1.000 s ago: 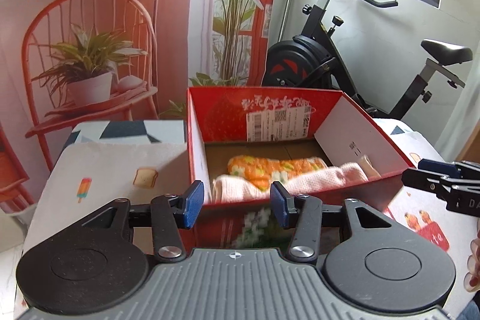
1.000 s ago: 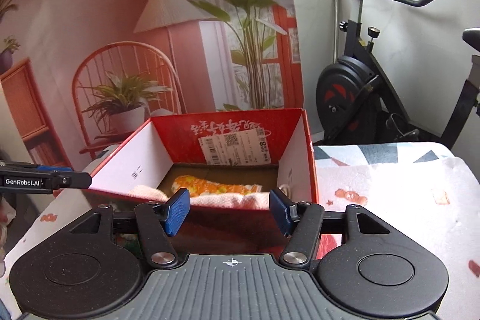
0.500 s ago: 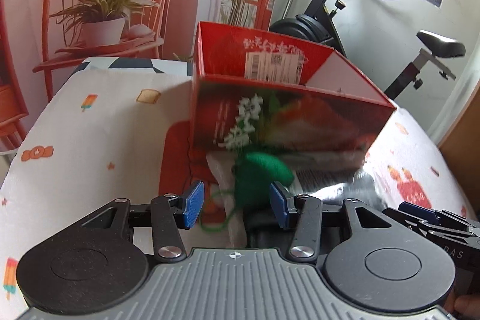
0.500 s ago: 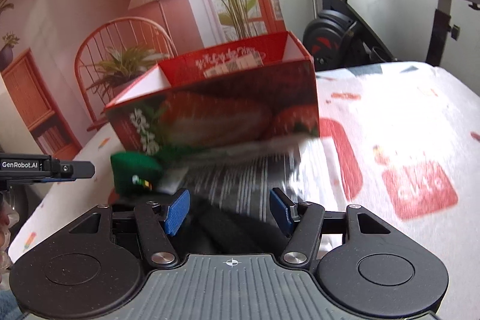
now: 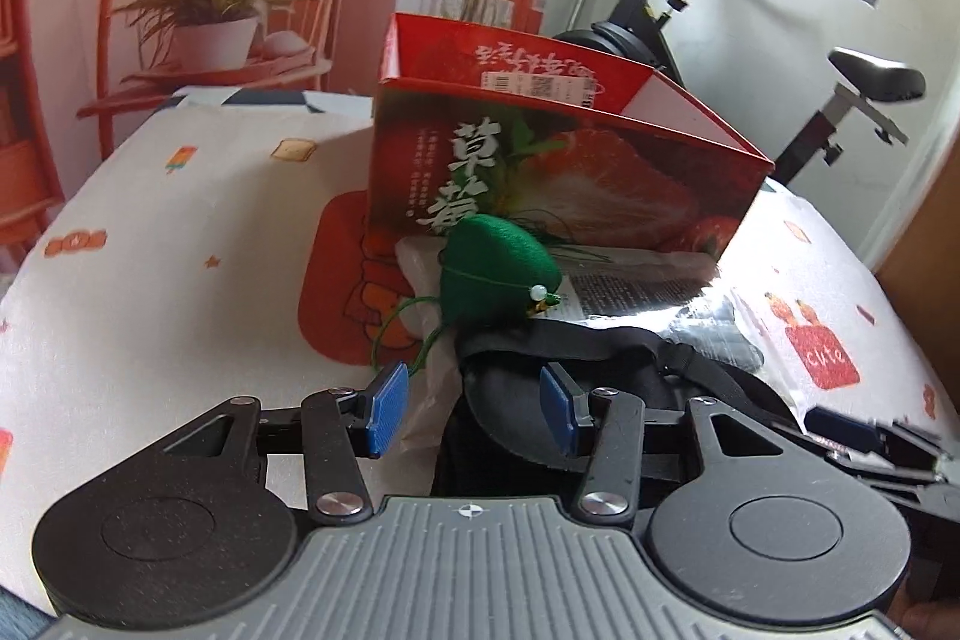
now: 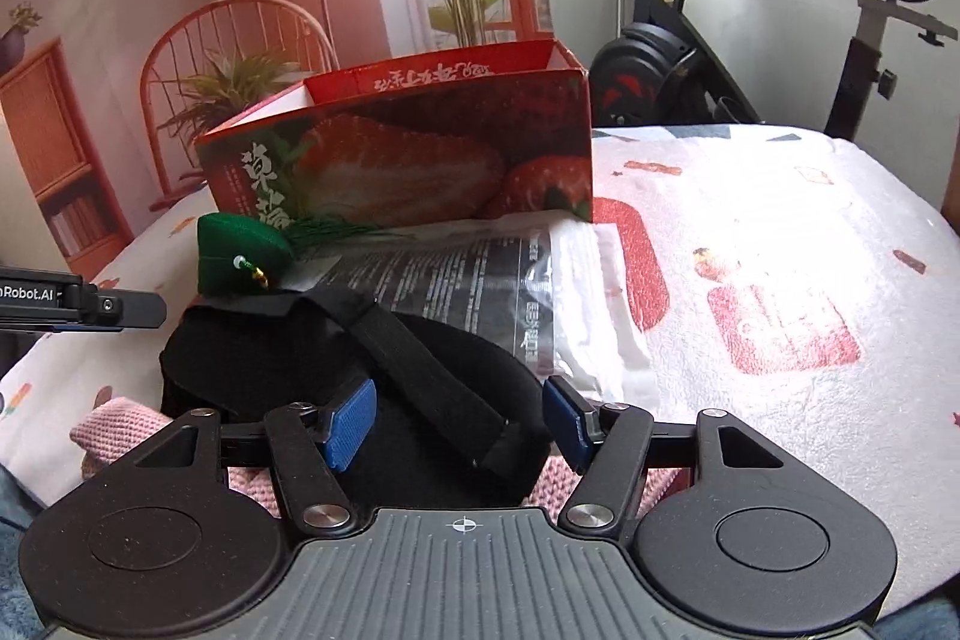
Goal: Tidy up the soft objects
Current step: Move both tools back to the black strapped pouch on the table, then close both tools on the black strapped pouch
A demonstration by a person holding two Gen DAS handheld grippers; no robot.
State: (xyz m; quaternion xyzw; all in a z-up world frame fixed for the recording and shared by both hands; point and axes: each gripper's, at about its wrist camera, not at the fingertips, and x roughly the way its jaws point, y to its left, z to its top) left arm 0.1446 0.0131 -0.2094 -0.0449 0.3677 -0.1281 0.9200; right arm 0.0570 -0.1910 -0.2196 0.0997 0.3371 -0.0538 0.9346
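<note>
Evidently, in the left wrist view the left tongs gape empty over the black strapped pad; the green pouch leans against the red box. Right wrist view: the right tongs, just widened, straddle the pad's strap, which runs diagonally, for a likely pickup.

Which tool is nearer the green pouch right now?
Left. The left tool sits just below the green pouch; the right tool is over the black pad, farther back.
</note>
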